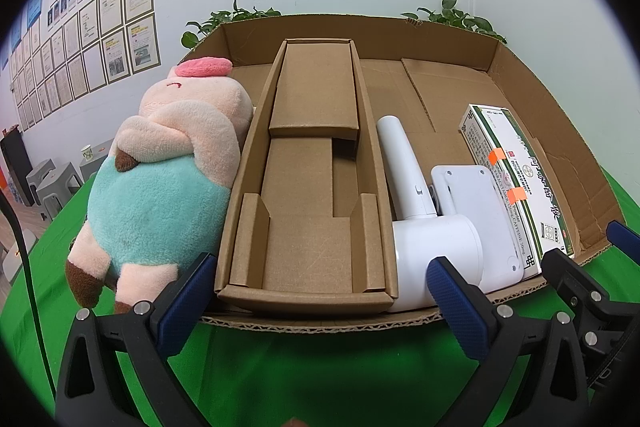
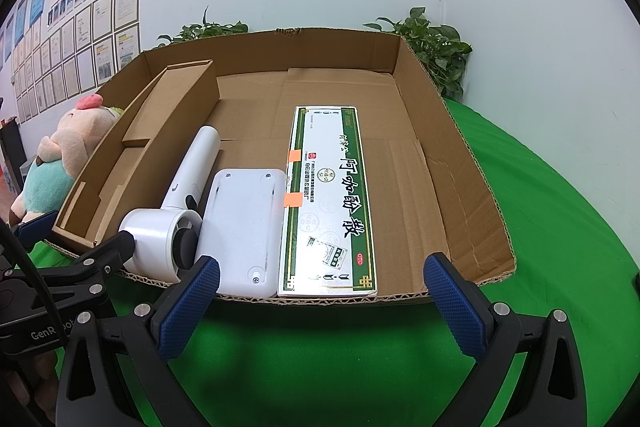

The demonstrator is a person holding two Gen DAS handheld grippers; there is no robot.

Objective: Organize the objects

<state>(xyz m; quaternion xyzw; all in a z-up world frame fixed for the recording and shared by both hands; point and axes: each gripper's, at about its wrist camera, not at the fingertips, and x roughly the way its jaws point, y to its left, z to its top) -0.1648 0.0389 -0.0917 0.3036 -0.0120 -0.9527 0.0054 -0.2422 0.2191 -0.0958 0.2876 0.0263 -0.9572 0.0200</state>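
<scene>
A shallow cardboard tray [image 1: 528,83] [image 2: 448,131] lies on the green cloth. Inside it, from left to right, sit a long open cardboard box [image 1: 308,187] [image 2: 136,143], a white hair dryer [image 1: 424,219] [image 2: 176,203], a flat white device [image 1: 476,203] [image 2: 244,227] and a green-and-white medicine box [image 1: 516,179] [image 2: 332,203]. A pink plush pig in teal [image 1: 168,179] [image 2: 52,163] leans against the tray's left outer side. My left gripper [image 1: 316,291] is open at the tray's near edge, before the long box. My right gripper [image 2: 320,291] is open before the medicine box. Both hold nothing.
Green cloth [image 2: 560,227] covers the table around the tray. Potted plants [image 2: 432,43] stand behind the tray against a white wall with framed papers [image 1: 104,51]. The other gripper shows at the left edge of the right wrist view and the right edge of the left wrist view.
</scene>
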